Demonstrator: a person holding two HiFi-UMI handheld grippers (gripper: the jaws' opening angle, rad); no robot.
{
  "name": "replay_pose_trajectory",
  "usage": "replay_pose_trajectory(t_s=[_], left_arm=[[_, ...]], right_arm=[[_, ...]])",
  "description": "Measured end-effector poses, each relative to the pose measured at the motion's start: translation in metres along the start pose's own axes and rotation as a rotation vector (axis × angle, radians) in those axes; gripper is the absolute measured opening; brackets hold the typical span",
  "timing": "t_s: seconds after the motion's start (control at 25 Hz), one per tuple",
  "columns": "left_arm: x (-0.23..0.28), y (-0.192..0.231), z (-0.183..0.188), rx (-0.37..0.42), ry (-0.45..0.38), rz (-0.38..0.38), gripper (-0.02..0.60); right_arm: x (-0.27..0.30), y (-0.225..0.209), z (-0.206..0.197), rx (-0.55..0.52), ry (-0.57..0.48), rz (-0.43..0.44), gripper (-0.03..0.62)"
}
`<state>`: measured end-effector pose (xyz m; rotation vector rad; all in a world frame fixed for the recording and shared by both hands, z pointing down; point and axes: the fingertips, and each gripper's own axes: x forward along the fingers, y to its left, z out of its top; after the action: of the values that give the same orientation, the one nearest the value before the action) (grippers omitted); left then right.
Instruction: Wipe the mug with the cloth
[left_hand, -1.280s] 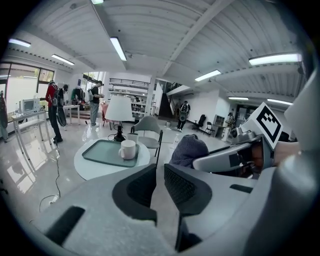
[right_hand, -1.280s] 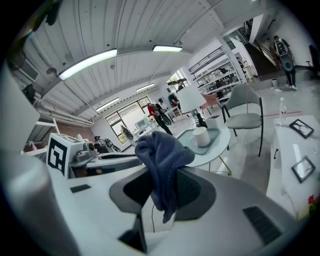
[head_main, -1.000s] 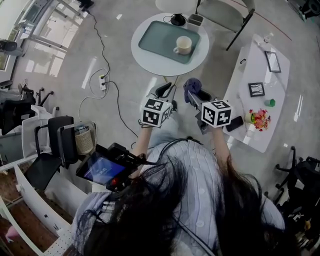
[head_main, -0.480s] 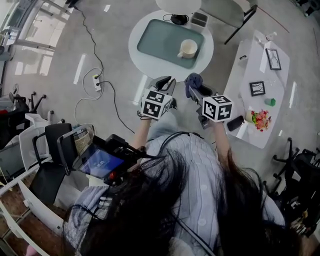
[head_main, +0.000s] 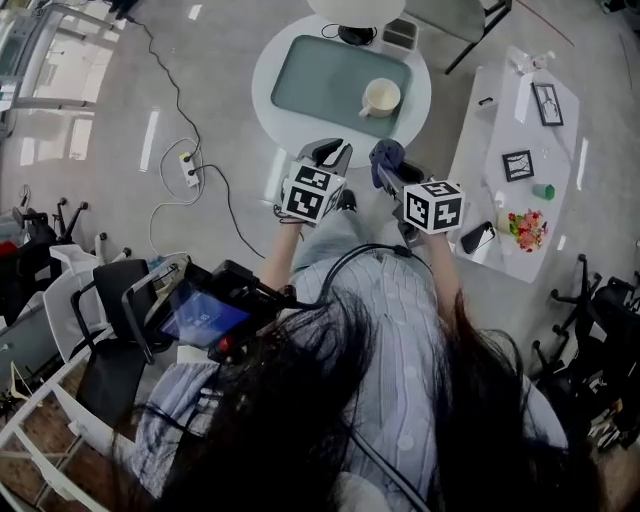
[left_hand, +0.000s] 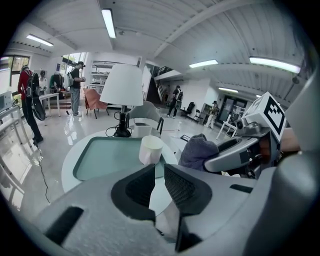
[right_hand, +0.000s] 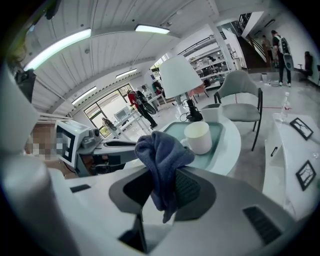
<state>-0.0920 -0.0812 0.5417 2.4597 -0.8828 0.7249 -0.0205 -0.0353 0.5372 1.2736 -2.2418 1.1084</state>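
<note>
A cream mug (head_main: 380, 98) stands at the right end of a teal tray (head_main: 320, 70) on a round white table (head_main: 275, 90). My right gripper (head_main: 386, 172) is shut on a blue-grey cloth (head_main: 387, 157), held just short of the table's near edge. In the right gripper view the cloth (right_hand: 162, 152) bunches up and hangs between the jaws, with the mug (right_hand: 198, 137) beyond it. My left gripper (head_main: 330, 152) is beside it, shut and holding nothing. In the left gripper view the mug (left_hand: 150, 149) sits ahead and the cloth (left_hand: 197, 151) is to the right.
A table lamp (left_hand: 122, 90) and a small box (head_main: 400, 35) stand at the table's far side, with a grey chair (right_hand: 240, 95) behind. A long white side table (head_main: 520, 130) at right holds picture frames and flowers (head_main: 526, 228). A power strip and cables (head_main: 187, 165) lie on the floor at left.
Both grippers have come closer to the round table's near edge, and the table sits nearer in the head view. The cloth stays held in the right gripper.
</note>
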Motion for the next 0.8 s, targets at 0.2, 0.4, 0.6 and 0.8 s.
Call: replay_pose_trajectory(t_s=[0.2,0.4,0.6,0.8], left_arm=[[0.007,-0.008,0.003,0.048,-0.018,-0.092,0.054],[0.024,-0.007,-0.003,0.086,0.022,-0.112,0.054],[0.029,0.002,-0.005,0.095,0.046,-0.078,0.054],[0.036,0.008,-0.003,0.096,0.060,-0.049,0.054]], right_arm=[[0.008,-0.009,-0.010,-0.005,0.041,-0.016,0.117],[0.028,-0.022,-0.014,-0.041,0.094,-0.008,0.117],[0.047,-0.022,-0.008,-0.039,0.128,0.010,0.117],[0.060,-0.032,-0.002,-0.039,0.163,0.026,0.117]])
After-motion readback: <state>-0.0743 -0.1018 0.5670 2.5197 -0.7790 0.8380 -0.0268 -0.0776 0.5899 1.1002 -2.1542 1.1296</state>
